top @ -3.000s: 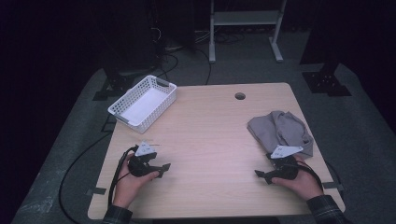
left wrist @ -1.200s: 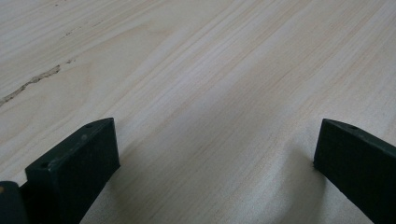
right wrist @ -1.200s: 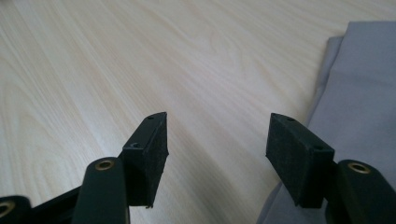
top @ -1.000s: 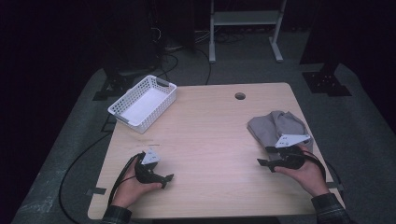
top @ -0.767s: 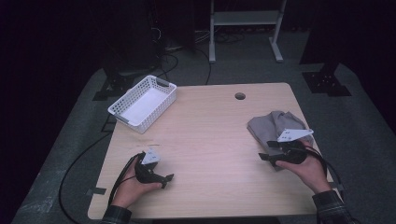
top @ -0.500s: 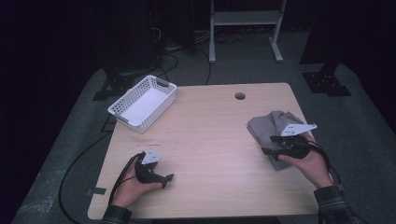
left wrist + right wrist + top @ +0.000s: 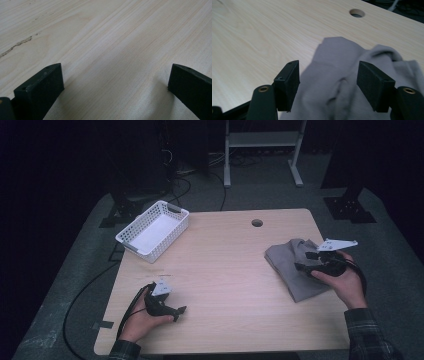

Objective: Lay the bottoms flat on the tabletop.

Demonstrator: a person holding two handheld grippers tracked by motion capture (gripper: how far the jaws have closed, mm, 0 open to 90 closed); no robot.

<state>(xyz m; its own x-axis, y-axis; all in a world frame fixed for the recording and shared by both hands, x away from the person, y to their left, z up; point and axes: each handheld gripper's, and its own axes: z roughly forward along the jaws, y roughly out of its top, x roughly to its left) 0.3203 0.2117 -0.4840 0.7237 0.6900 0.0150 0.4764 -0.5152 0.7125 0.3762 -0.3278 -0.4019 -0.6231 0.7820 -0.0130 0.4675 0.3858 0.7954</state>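
Since the earlier frames the right gripper point(image 7: 306, 261) has travelled from the near right edge of the table point(image 7: 225, 270) up and over the grey cloth point(image 7: 290, 265), and its jaws have just been opening a little further; nothing is clamped between them. The left gripper point(image 7: 176, 312) has kept its place near the front left corner.

The table is a pale wooden top with a round cable hole point(image 7: 257, 223) near its far edge. A white slotted basket point(image 7: 172, 215) sits at the far left corner, well apart from the cloth.

The grey cloth lies crumpled on the right side of the table, a soft, matte heap with rounded folds and a flatter flap that reaches toward the near right edge. In the right gripper view the cloth point(image 7: 342, 75) spreads directly below and ahead of the gripper point(image 7: 328, 82), its folds showing in the gap between the two black pads, one fold ridge running up the middle. The pads point(image 7: 289, 82) stand wide on either side of that ridge; whether they touch the fabric cannot be told.

In the left gripper view the left gripper point(image 7: 115, 82) rests low over bare wood point(image 7: 112, 37), its jaws spread wide with nothing between them.
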